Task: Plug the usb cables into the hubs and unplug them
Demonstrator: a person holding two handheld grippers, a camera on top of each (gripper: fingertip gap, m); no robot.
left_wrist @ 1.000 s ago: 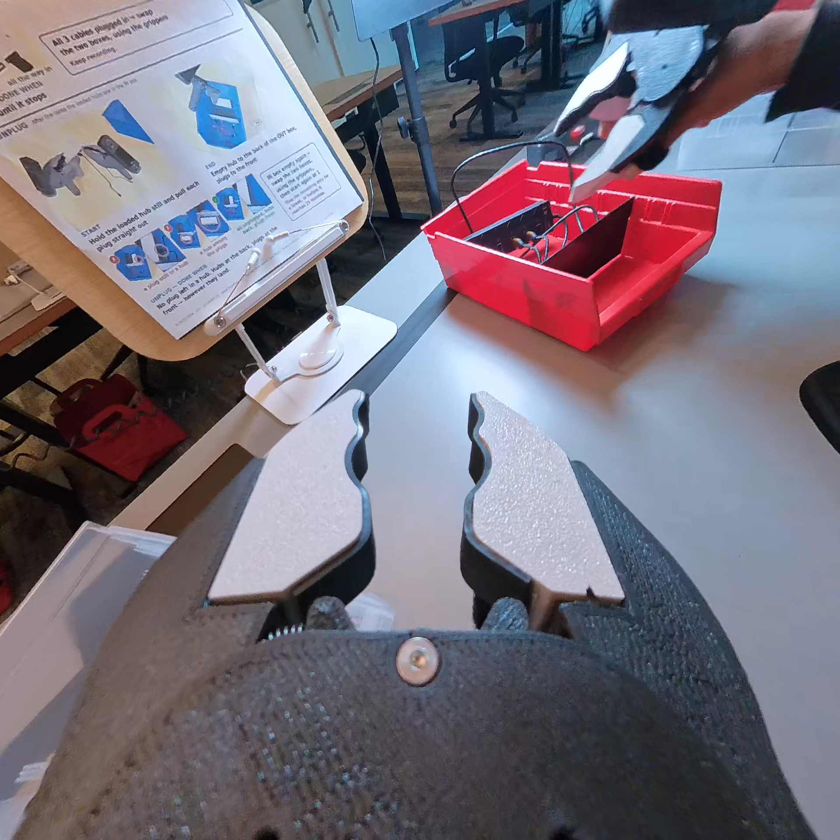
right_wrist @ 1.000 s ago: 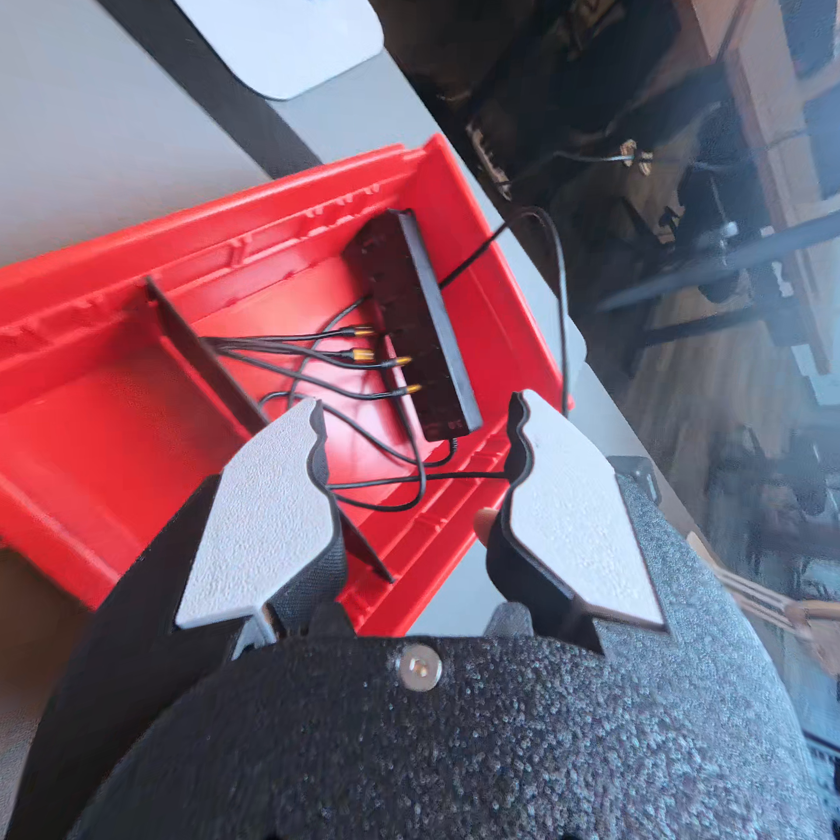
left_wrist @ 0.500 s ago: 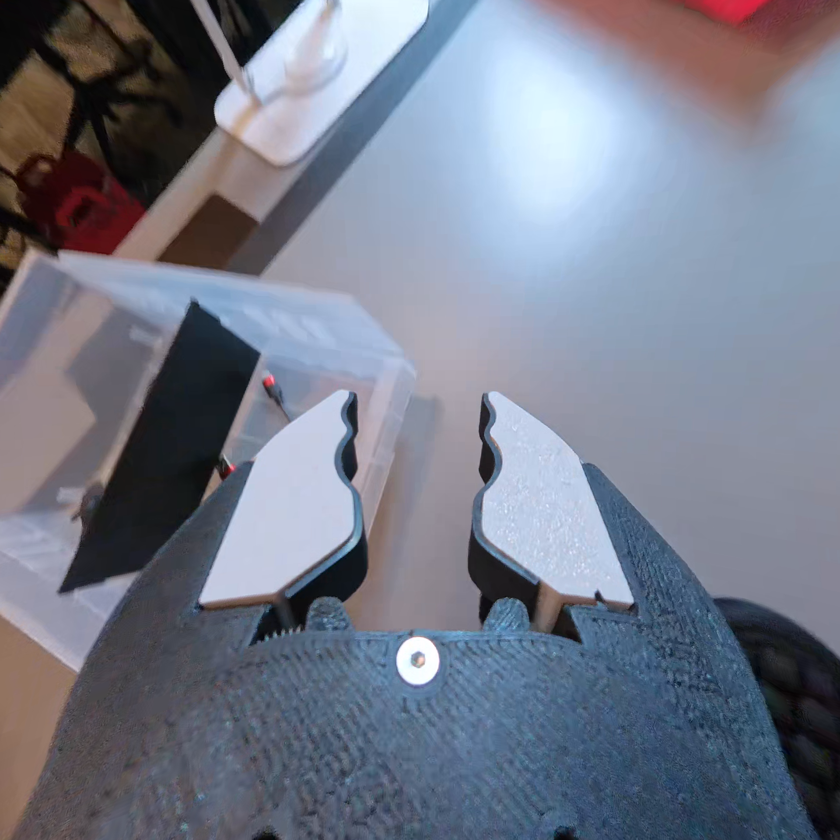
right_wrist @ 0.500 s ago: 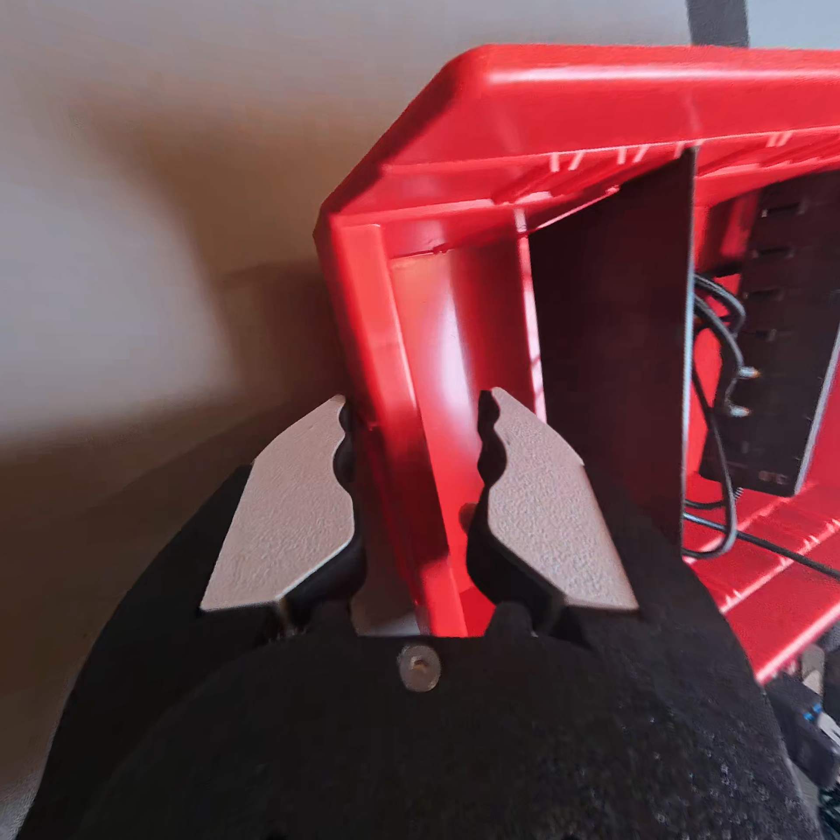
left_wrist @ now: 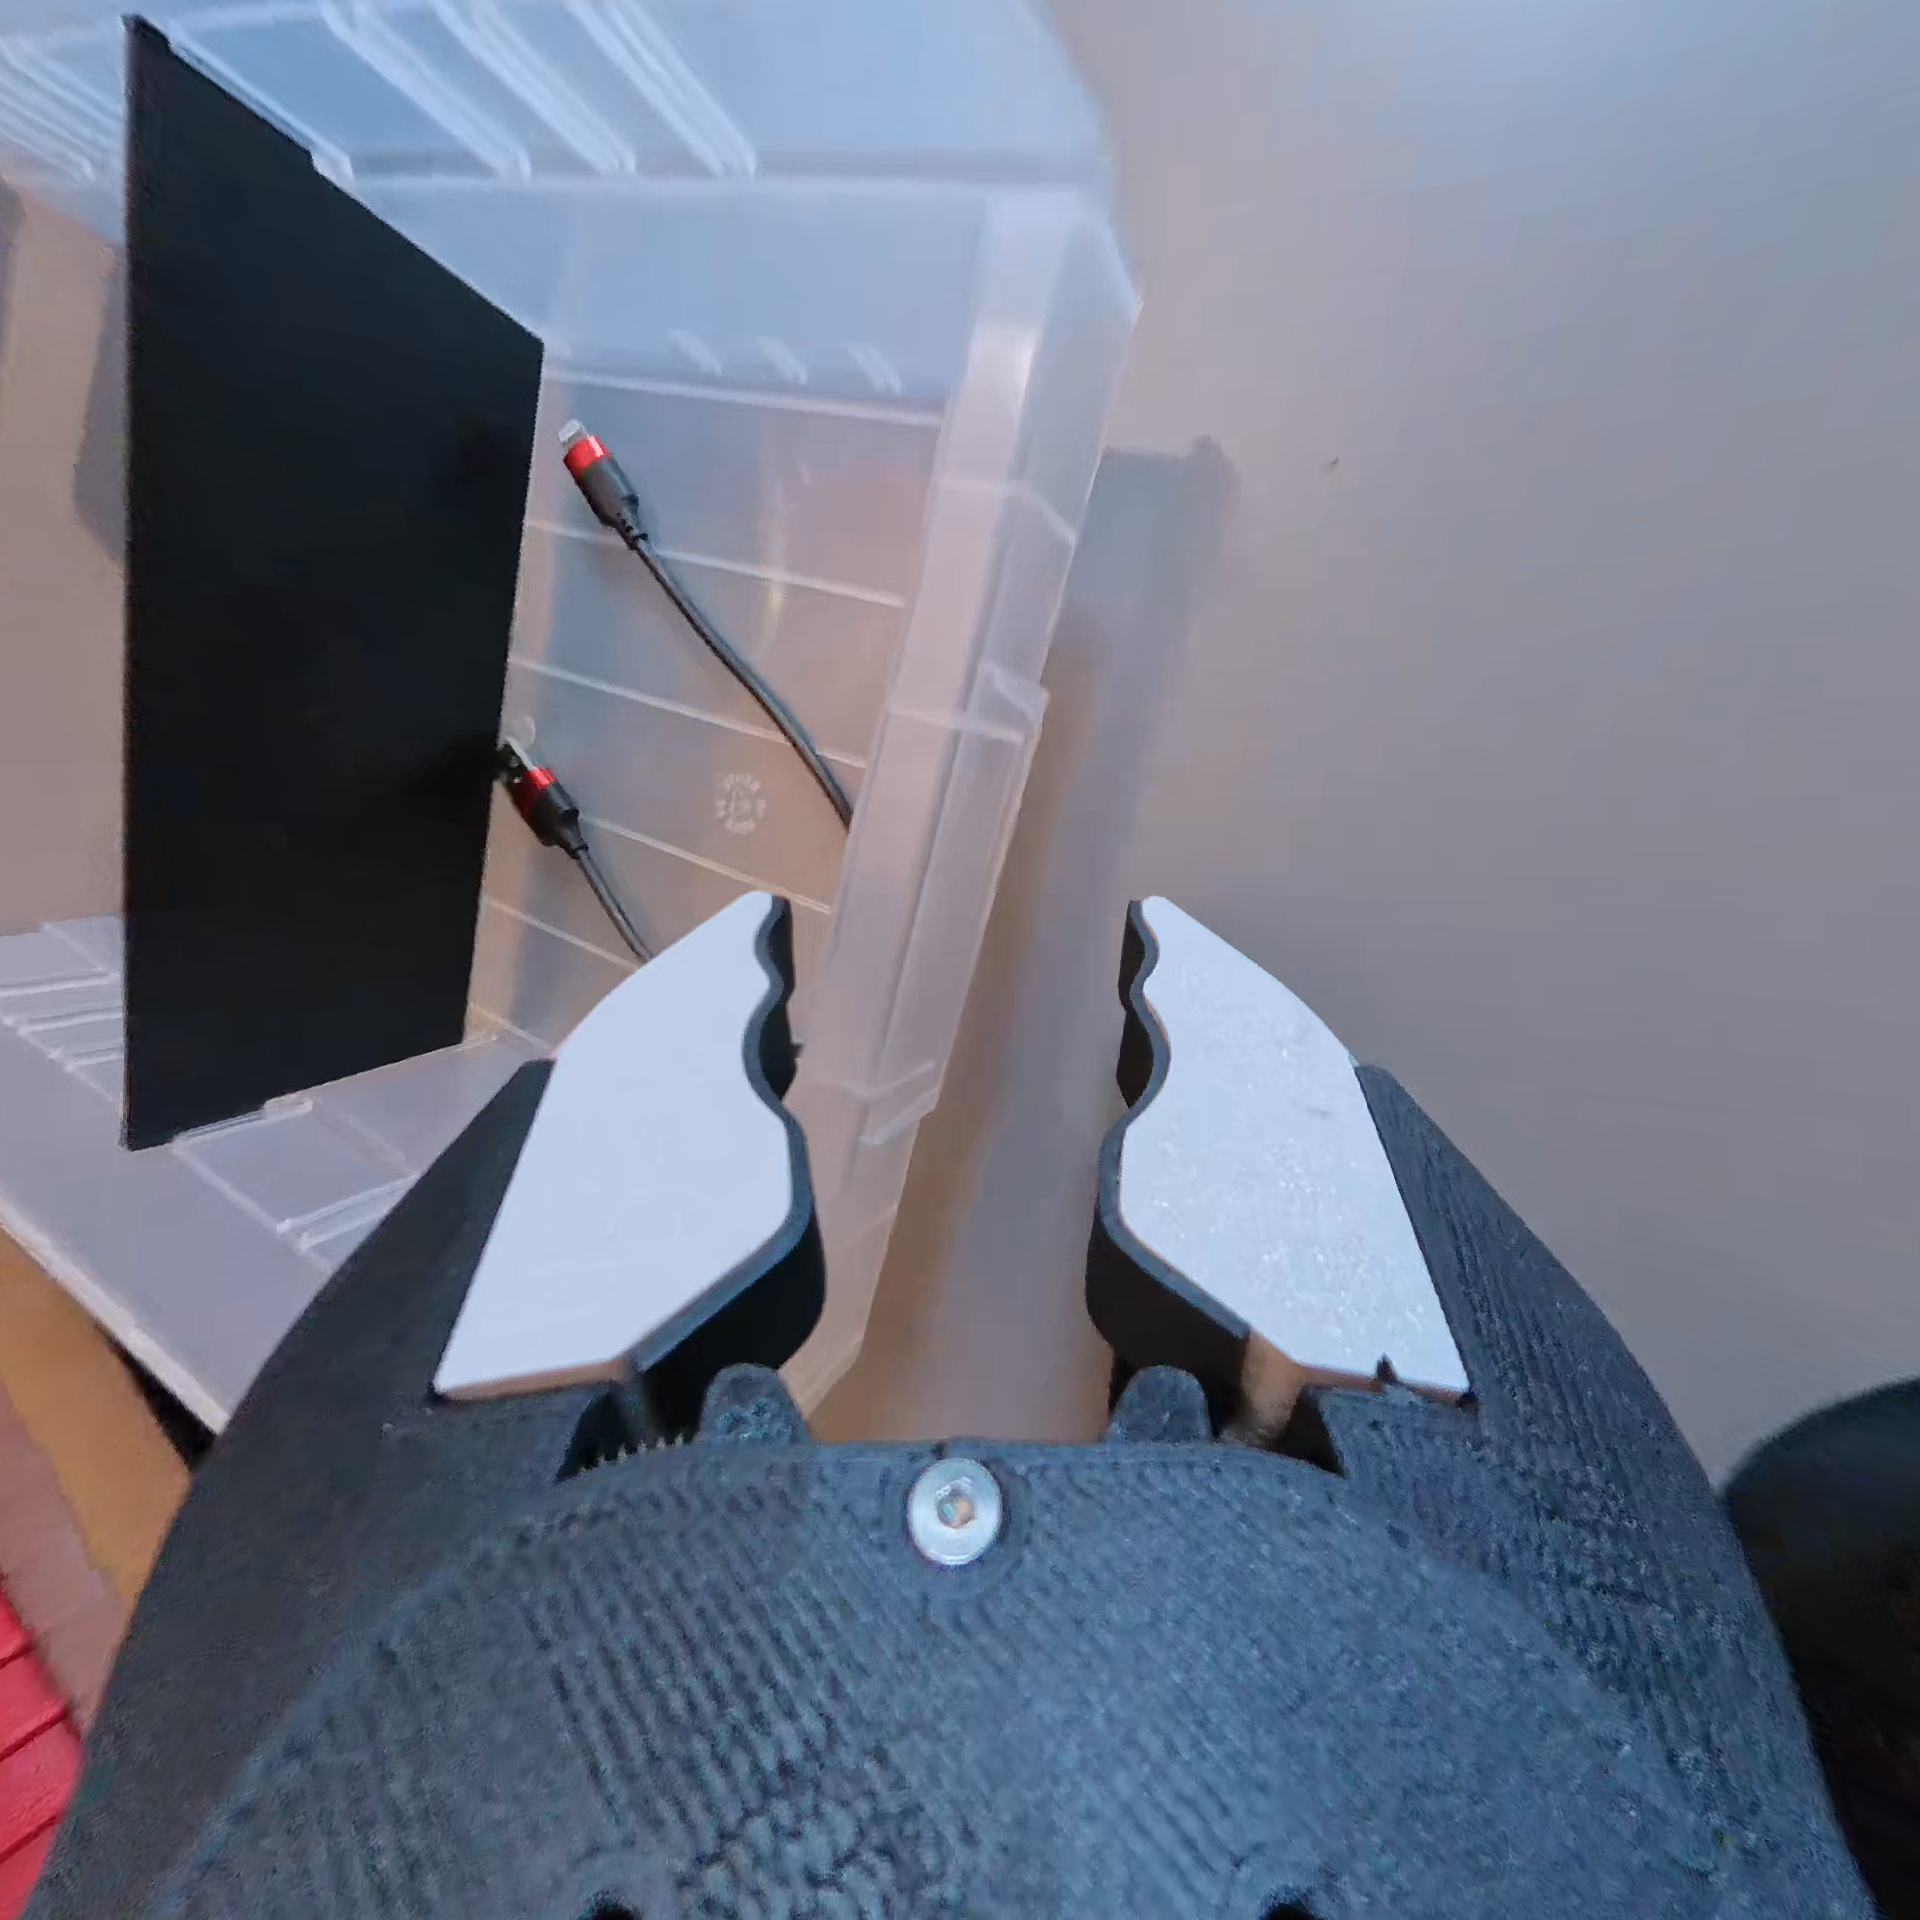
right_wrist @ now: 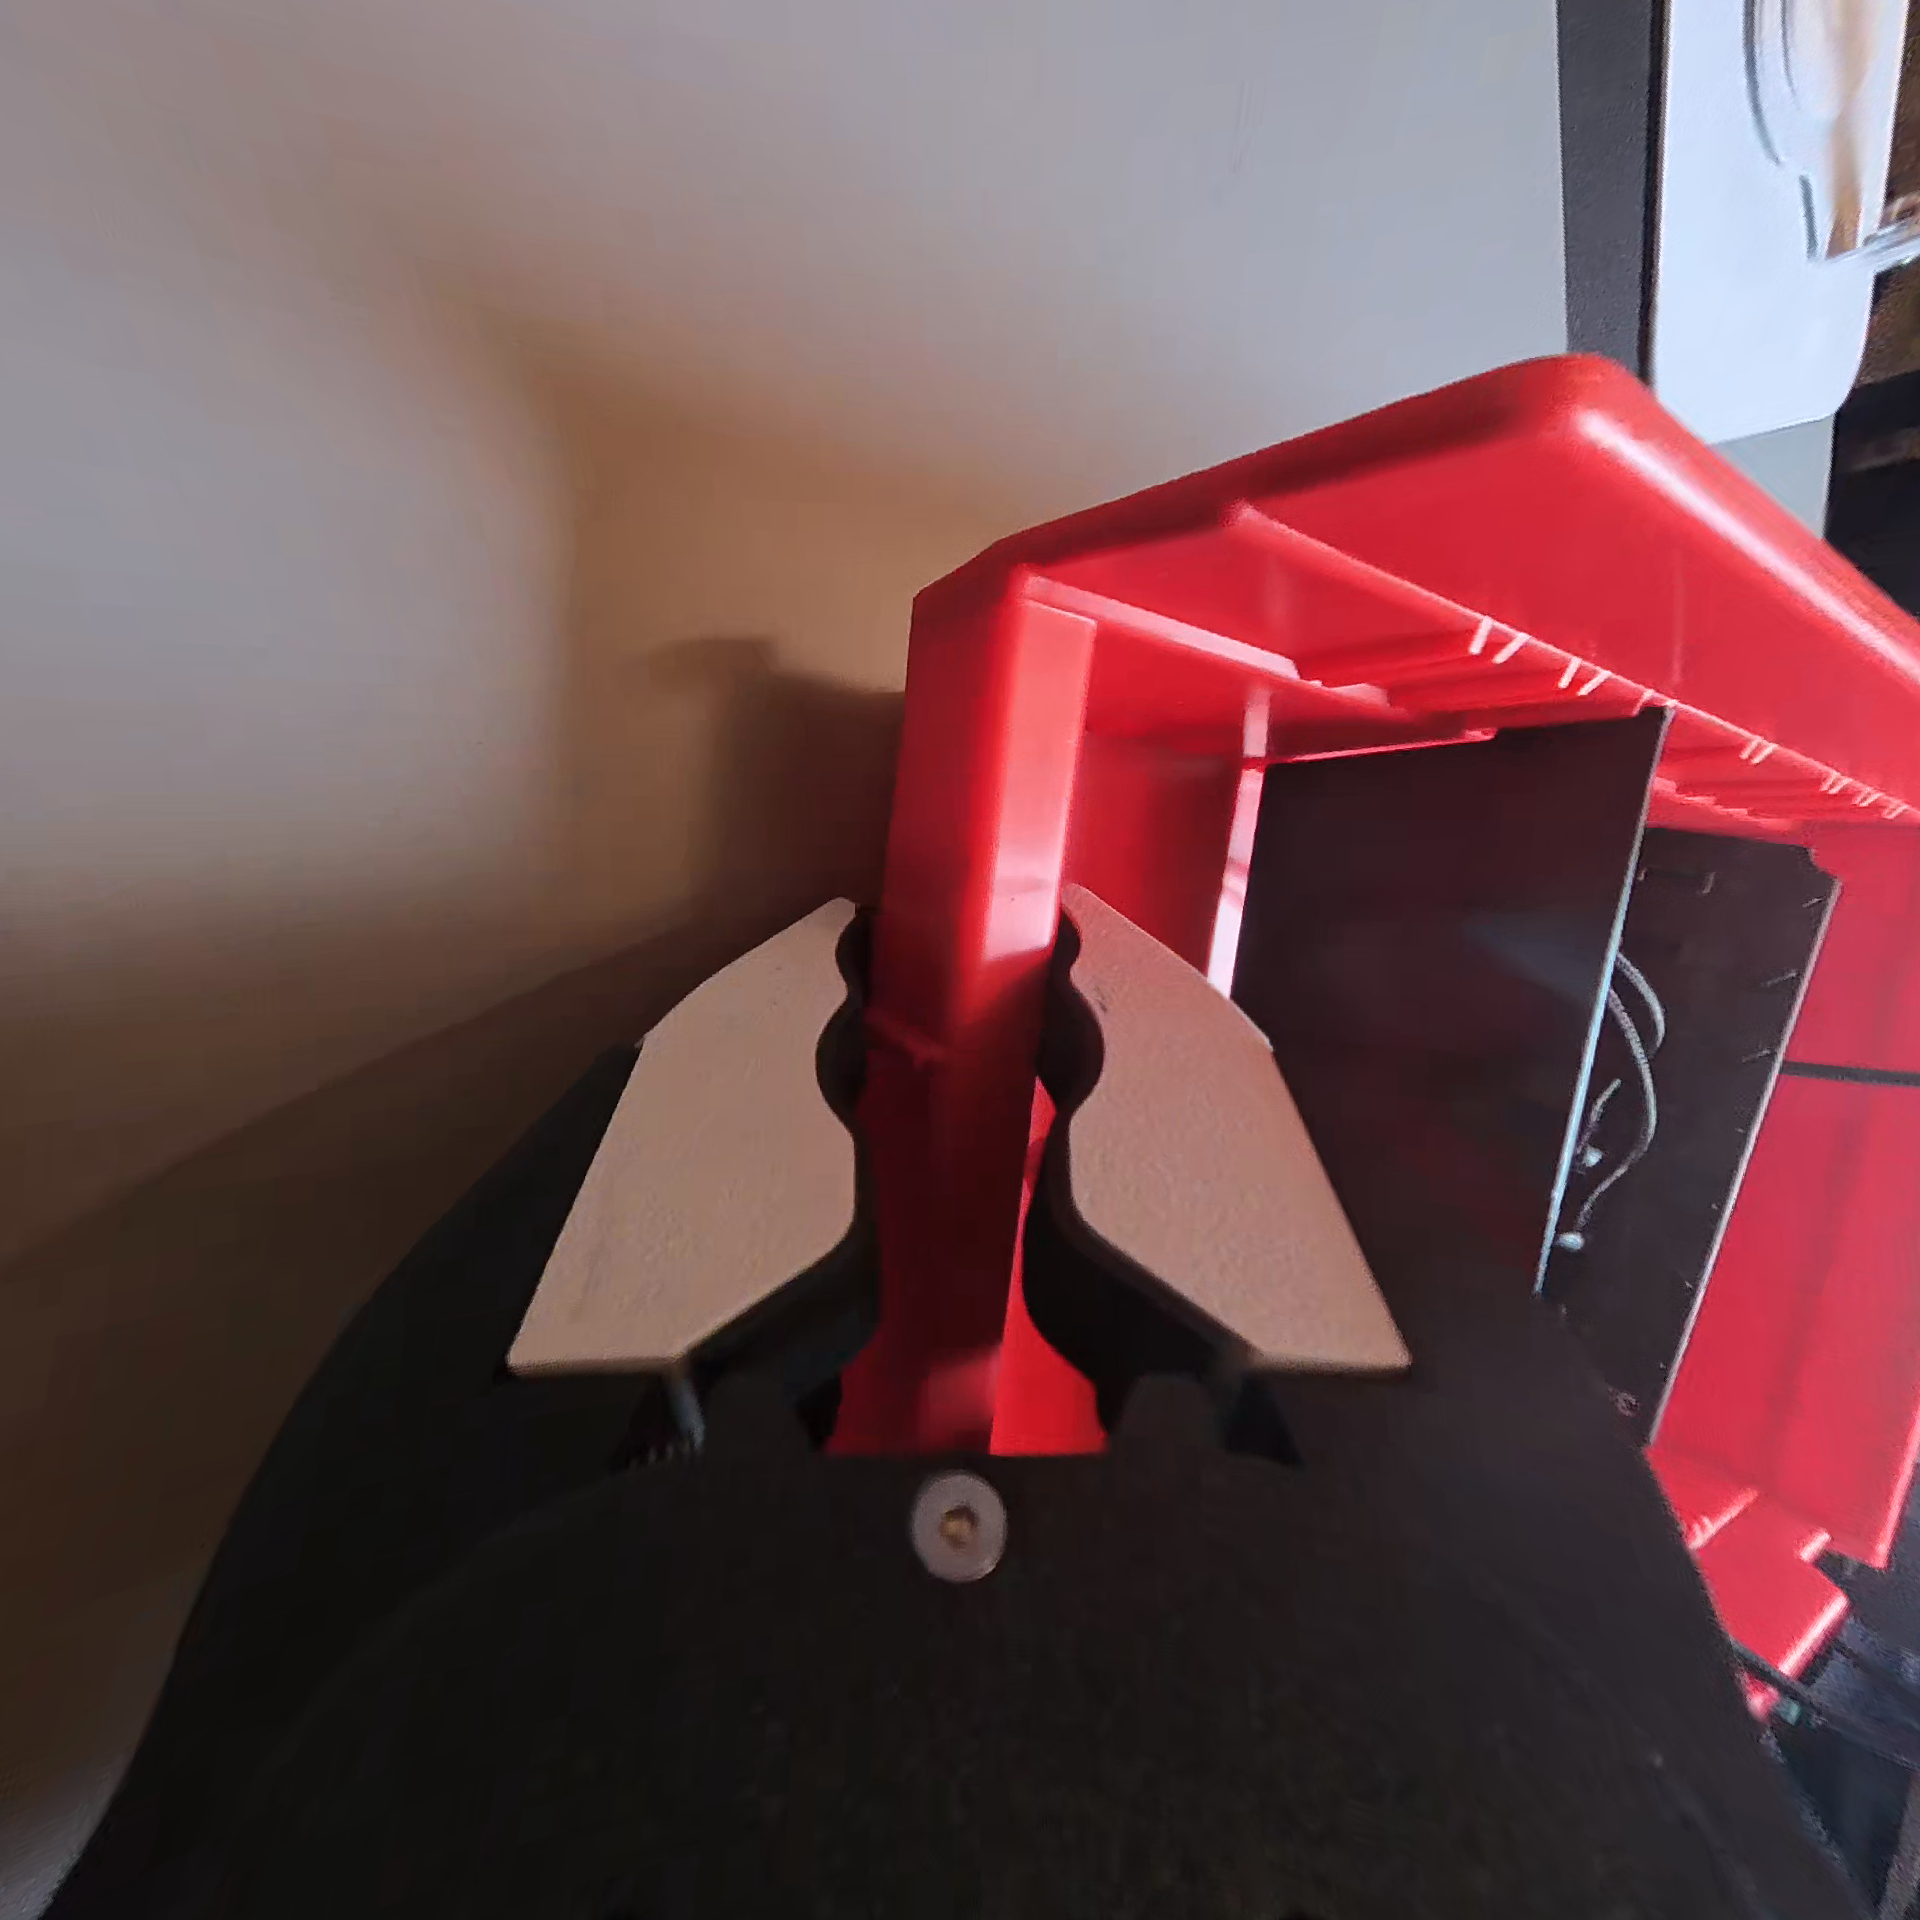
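Here we see the right gripper [right_wrist: 956,935] clamped on the near wall of the red bin [right_wrist: 1455,540], that wall running up the middle of the frame between our two fingers. Right of it stand a black divider [right_wrist: 1434,935] and the hub [right_wrist: 1704,1091] with thin cables. In the left wrist view, the left gripper [left_wrist: 956,925] gapes wide, holding nothing, astride the clear bin's [left_wrist: 997,582] side wall; two red-tipped cables [left_wrist: 707,623] lie inside, centre left, beside a black divider [left_wrist: 312,582].

Two bins sit on the tabletop [left_wrist: 1558,520]. A divider [left_wrist: 312,623] stands inside one bin [left_wrist: 997,623], with cables [left_wrist: 727,655] right of it. A divider [right_wrist: 1434,987] splits the other bin [right_wrist: 1455,540].
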